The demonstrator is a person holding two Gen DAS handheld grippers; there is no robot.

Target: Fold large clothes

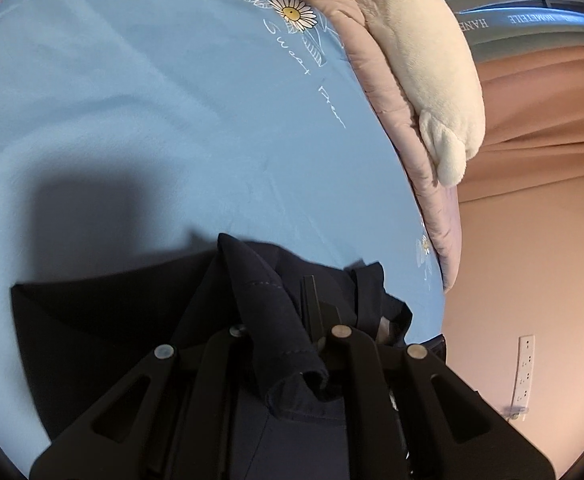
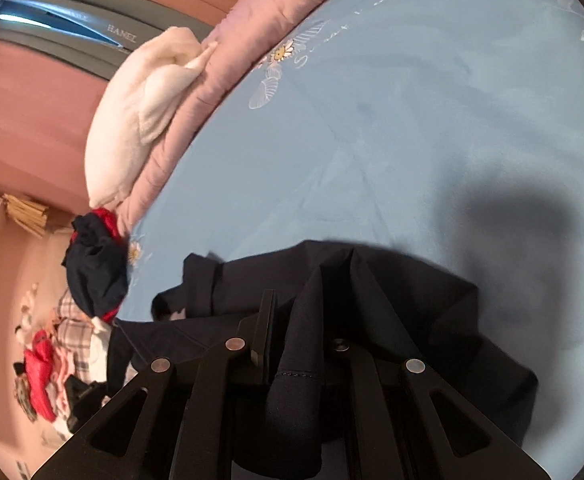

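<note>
A dark navy garment (image 1: 132, 320) lies bunched on the light blue bedsheet (image 1: 152, 120), close under both cameras. My left gripper (image 1: 288, 292) is shut on a stitched fold of it; the cloth drapes over the left finger, and only the right finger (image 1: 312, 300) shows. In the right wrist view the same navy garment (image 2: 412, 300) spreads to the right. My right gripper (image 2: 296, 296) is shut on a raised fold of it. That fold hides the right finger, while the left finger (image 2: 268, 312) stands bare.
A pink quilt (image 1: 376, 80) (image 2: 220, 80) and a cream plush blanket (image 1: 424, 60) (image 2: 132, 120) lie along the bed's edge. A navy and red garment (image 2: 96, 264) hangs there. Mixed clothes (image 2: 60, 352) are piled on the floor. A white power strip (image 1: 526, 372) lies on the floor.
</note>
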